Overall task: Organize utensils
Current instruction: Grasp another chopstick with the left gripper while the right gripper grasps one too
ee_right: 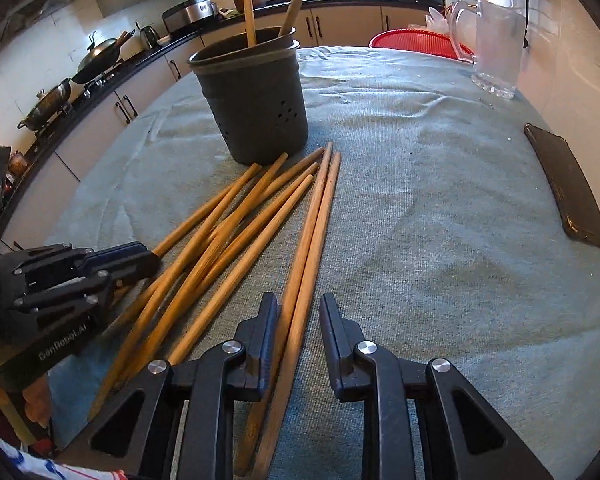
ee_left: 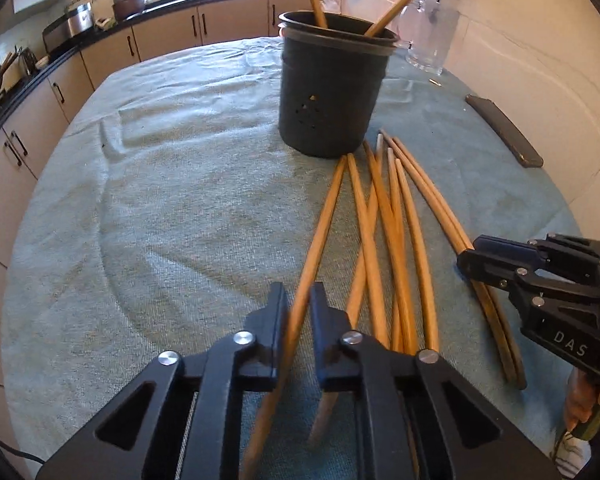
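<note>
Your grippers' bodies hide the near ends of the chopsticks lying on the cloth [ee_left: 160, 200]. Your left gripper [ee_left: 299, 300] is clamped on one chopstick [ee_left: 320, 236], whose long axis runs ahead toward the dark holder [ee_left: 332, 96]. Your right gripper [ee_right: 299, 312] straddles a chopstick pair [ee_right: 314, 224] pointing likewise, the right finger [ee_right: 332, 320] clear of it.

Eight loose chopsticks [ee_right: 236, 236] (two more in the one holder [ee_right: 256, 100]), one pitcher [ee_right: 496, 40], one phone [ee_right: 568, 184]
</note>
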Motion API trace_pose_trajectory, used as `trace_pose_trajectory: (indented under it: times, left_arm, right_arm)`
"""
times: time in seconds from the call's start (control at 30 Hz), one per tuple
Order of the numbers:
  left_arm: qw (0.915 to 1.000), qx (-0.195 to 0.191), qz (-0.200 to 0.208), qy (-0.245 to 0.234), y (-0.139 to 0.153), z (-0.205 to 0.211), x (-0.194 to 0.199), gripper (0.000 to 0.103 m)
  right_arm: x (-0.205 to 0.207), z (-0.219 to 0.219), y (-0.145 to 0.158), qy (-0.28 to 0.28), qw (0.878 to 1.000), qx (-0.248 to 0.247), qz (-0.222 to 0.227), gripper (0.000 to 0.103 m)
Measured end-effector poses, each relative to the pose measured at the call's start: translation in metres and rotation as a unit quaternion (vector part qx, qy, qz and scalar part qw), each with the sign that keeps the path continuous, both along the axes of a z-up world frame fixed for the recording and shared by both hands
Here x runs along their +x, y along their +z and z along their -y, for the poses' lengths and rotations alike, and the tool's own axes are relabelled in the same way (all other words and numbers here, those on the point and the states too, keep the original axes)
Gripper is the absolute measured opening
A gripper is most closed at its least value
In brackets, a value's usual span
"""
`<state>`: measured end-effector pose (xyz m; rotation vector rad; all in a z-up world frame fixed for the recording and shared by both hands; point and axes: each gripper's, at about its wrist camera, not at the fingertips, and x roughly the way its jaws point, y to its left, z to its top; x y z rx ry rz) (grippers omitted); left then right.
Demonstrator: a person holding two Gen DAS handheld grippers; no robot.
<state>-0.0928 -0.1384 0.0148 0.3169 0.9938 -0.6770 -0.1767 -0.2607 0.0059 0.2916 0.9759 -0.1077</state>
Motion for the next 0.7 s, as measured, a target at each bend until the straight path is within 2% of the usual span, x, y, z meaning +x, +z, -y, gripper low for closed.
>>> trace_pose_trajectory:
  times: [0.07, 0.23, 0.33, 0.43, 0.5, 0.57, 0.63, 0.7]
  left_arm:
    - [0.9998, -0.006, -0.014, 0.01, -0.001, -0.001, 0.006, 0.01]
    - [0.9979, 0.013, -0.023, 0.06, 0.0, -0.011, 0.006, 0.009]
    - [0.9933, 0.006, -0.048, 0.105, 0.001, -0.033, 0.003, 0.009]
    - [0.9902, 0.007, -0.065, 0.123, 0.001, -0.047, -0.004, 0.009]
    - [0.9897, 0.013, -0.073, 0.122, 0.002, -0.05, -0.009, 0.009]
    - [0.9893, 0.018, -0.086, 0.117, 0.002, -0.052, -0.008, 0.009]
    - [0.9886, 0.013, -0.099, 0.113, 0.003, -0.056, -0.008, 0.009]
    - [0.989, 0.016, -0.098, 0.11, 0.003, -0.057, -0.006, 0.009]
  right_arm:
    - [0.004, 0.001, 0.0, -0.006, 1.0, -0.007, -0.004, 0.017]
    - [0.004, 0.015, 0.001, -0.032, 0.999, 0.008, -0.015, 0.014]
    - [-0.012, 0.031, 0.001, -0.048, 0.998, 0.016, -0.025, 0.014]
    - [-0.032, 0.043, 0.001, -0.065, 0.997, -0.005, -0.043, 0.015]
    - [-0.042, 0.048, 0.002, -0.061, 0.997, -0.006, -0.055, 0.016]
    - [-0.05, 0.058, 0.005, -0.048, 0.997, 0.026, -0.055, 0.03]
    - [-0.055, 0.07, 0.009, -0.054, 0.996, 0.052, -0.039, 0.03]
    - [-0.054, 0.078, 0.014, -0.064, 0.997, 0.039, -0.032, 0.03]
